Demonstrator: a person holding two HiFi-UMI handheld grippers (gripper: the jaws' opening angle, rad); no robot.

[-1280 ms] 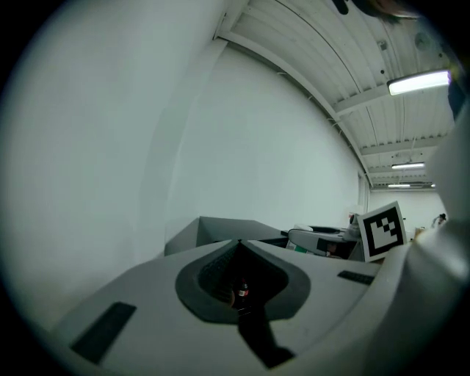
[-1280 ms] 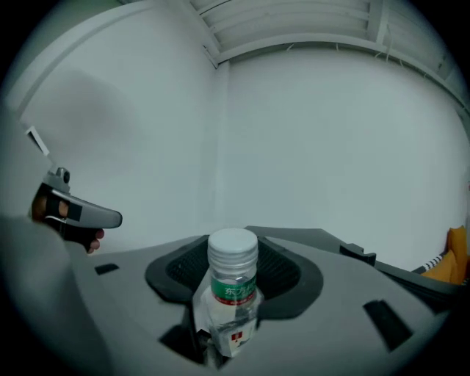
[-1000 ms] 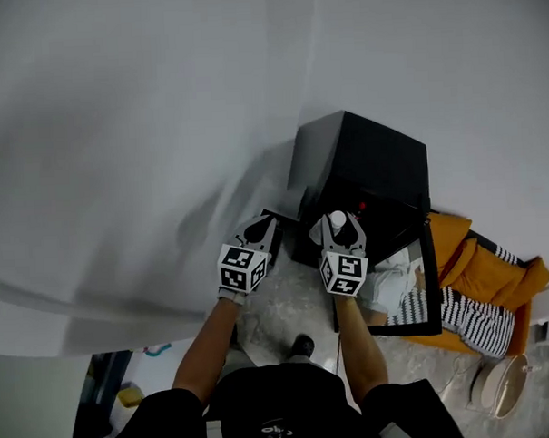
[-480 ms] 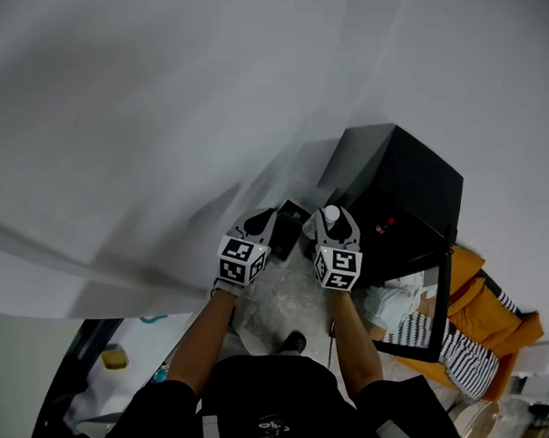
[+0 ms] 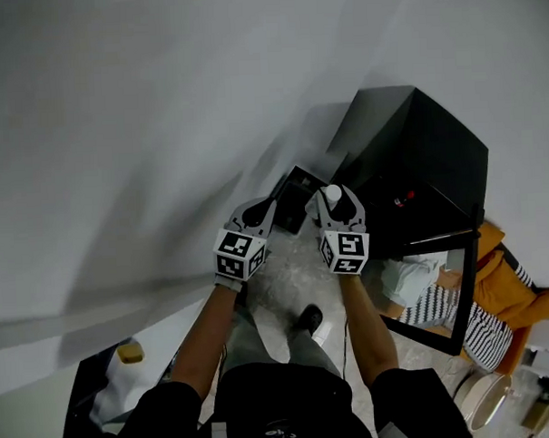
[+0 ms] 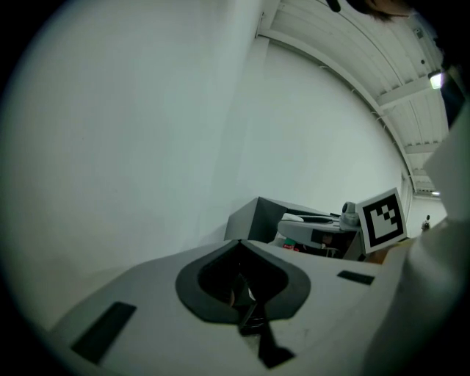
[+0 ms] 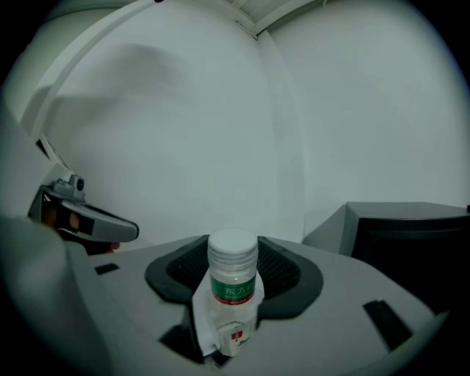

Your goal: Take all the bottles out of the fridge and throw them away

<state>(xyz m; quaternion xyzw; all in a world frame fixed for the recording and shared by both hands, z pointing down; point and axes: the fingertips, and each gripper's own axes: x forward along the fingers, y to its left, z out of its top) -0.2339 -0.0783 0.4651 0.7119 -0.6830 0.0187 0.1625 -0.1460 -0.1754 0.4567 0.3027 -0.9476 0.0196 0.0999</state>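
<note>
White wall close ahead; black open-door fridge at right. Right tool clamps white-capped, green-labelled plastic bottle; left tool closed, empty.

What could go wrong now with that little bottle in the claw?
The bottle stands between the right gripper's jaws with its cap above them; it could tip or slip. The likely bin, a black box by the wall, looks small; a drop might miss. The fridge door stands open beside the right arm and could be bumped.
</note>
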